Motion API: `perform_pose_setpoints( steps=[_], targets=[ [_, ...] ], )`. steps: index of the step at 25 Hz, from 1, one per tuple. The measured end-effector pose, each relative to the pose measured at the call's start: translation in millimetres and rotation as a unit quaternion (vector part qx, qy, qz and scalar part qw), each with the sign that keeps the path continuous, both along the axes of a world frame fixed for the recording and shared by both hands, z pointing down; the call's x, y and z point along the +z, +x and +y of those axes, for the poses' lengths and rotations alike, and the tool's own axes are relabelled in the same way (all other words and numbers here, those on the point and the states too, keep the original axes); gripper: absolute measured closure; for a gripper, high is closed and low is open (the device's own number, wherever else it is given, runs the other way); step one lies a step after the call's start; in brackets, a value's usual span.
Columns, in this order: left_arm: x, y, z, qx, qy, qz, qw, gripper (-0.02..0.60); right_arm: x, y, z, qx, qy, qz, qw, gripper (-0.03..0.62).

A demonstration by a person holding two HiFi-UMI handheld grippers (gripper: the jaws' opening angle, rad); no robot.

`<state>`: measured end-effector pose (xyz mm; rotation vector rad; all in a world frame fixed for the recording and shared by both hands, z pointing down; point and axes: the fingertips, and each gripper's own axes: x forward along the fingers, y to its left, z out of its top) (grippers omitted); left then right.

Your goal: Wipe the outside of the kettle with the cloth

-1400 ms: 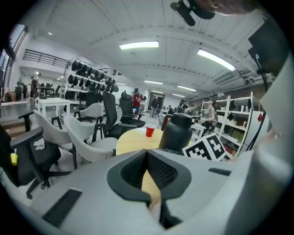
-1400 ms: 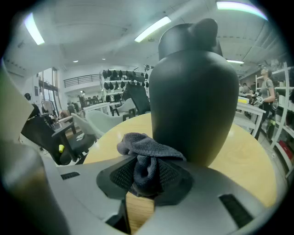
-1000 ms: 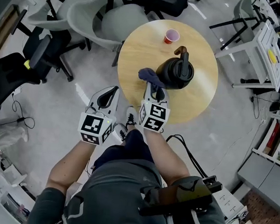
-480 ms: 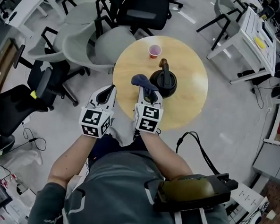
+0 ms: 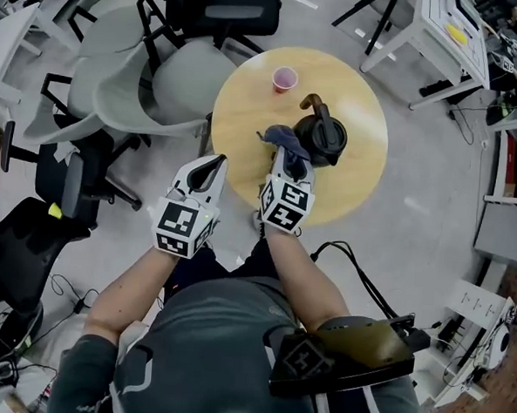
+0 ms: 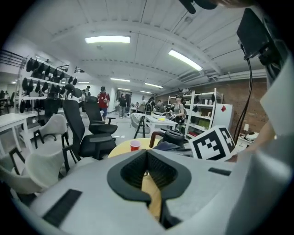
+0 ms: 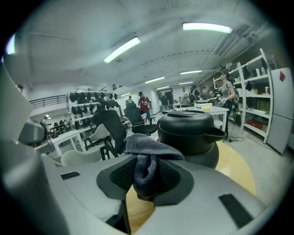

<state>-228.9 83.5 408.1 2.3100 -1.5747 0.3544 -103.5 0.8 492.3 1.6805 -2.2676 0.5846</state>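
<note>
Your right gripper clamps the cloth just beside the kettle mid-table. Your left gripper is closed and empty at the table's near edge.

Table: I see a round wooden table, its right side bare.
Cup: a red cup stands upright near the table's far edge.
Chairs: two grey shell chairs crowd the table's left side, and a black office chair sits beyond them.
Desk: a white desk is at my far right, well apart from the table.
Floor: a black cable loops over the grey floor.
Background: I make out white shelving and people standing far down the room.
</note>
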Motion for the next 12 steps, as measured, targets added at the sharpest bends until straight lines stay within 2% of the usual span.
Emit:
perform_pose_setpoints(
  steps=[2, 6, 12],
  targets=[
    [3.8, -9.2, -0.4, 0.023, 0.0, 0.002, 0.9997, 0.572, 4.3, -0.9, -3.5, 0.027, 0.012, 0.009, 1.0, 0.477],
    [18.2, -32.6, -1.5, 0.048, -0.008, -0.001, 0.9988, 0.572, 24.5, -9.2, -5.3, 0.049, 0.016, 0.03, 0.998, 0.477],
    [41.5, -46.8, 0.6, 0.068, -0.028, 0.005, 0.9973, 0.572, 75.4, -2.5, -3.0, 0.09, -0.023, 0.053, 0.994, 0.477]
  ],
)
